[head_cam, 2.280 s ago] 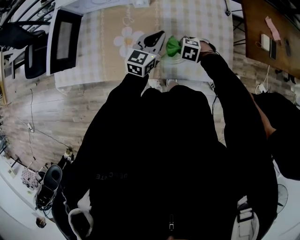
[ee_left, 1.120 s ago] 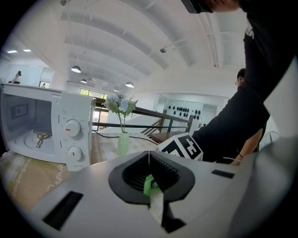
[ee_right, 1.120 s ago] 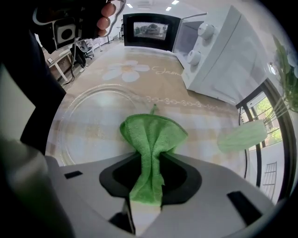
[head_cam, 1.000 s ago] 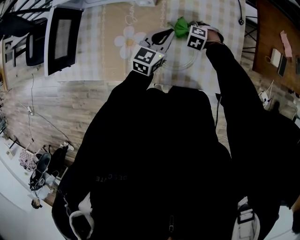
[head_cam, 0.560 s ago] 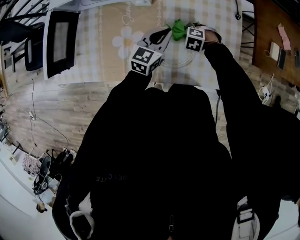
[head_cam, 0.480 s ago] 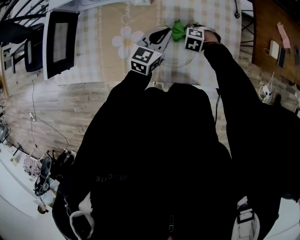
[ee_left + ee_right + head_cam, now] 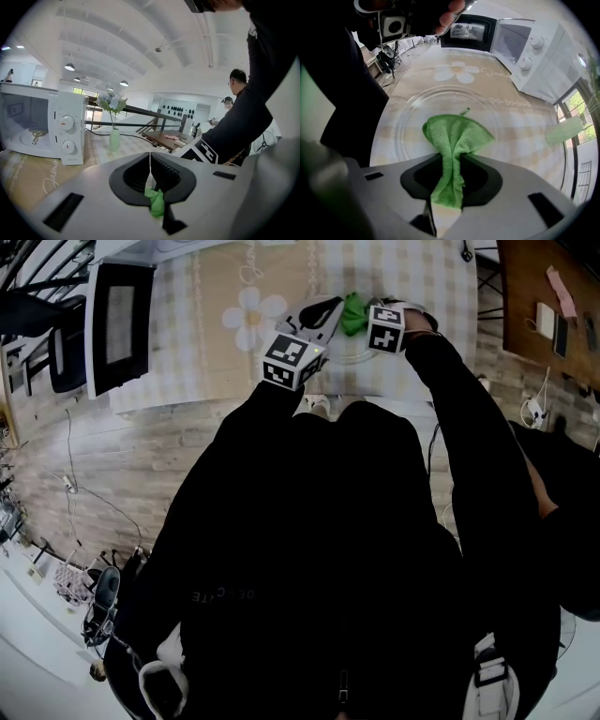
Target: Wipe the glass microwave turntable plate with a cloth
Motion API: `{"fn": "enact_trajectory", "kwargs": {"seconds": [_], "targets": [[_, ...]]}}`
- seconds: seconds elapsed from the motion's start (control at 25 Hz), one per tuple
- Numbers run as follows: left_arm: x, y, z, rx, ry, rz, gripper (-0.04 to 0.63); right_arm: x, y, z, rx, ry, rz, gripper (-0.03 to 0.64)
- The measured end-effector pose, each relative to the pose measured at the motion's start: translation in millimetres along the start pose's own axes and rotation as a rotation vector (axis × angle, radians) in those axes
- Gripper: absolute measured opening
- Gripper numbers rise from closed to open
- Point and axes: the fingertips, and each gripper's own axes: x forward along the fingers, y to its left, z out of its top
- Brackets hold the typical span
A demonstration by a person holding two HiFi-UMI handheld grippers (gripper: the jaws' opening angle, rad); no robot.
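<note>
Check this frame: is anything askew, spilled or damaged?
Nothing stands out. The right gripper pinches the green cloth on the glass turntable plate, which looks intact, with no spills. The left gripper holds its rim.

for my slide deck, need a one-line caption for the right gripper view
Right tongs clamp a green cloth resting on the glass turntable plate, microwave behind.

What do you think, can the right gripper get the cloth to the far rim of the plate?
Probably yes. The right gripper is shut on the cloth, which lies on the plate, and the glass beyond it looks bare to the rim. The left gripper pinches an edge.
</note>
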Motion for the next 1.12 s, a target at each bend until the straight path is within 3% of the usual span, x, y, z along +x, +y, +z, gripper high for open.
{"fn": "enact_trajectory", "kwargs": {"seconds": [0.24, 0.48, 1.12], "targets": [[-1, -5, -2, 0.004, 0.01, -0.024, 0.021, -3, 15, 1, 0.032, -0.012, 0.025, 0.128], [-14, -26, -12, 0.009, 0.012, -0.051, 0.021, -2, 60, -1, 0.054, -0.018, 0.057, 0.129], [-22, -41, -27, 0.026, 0.042, -0.085, 0.021, -5, 116, -1, 0.045, -0.006, 0.128, 0.129]]}}
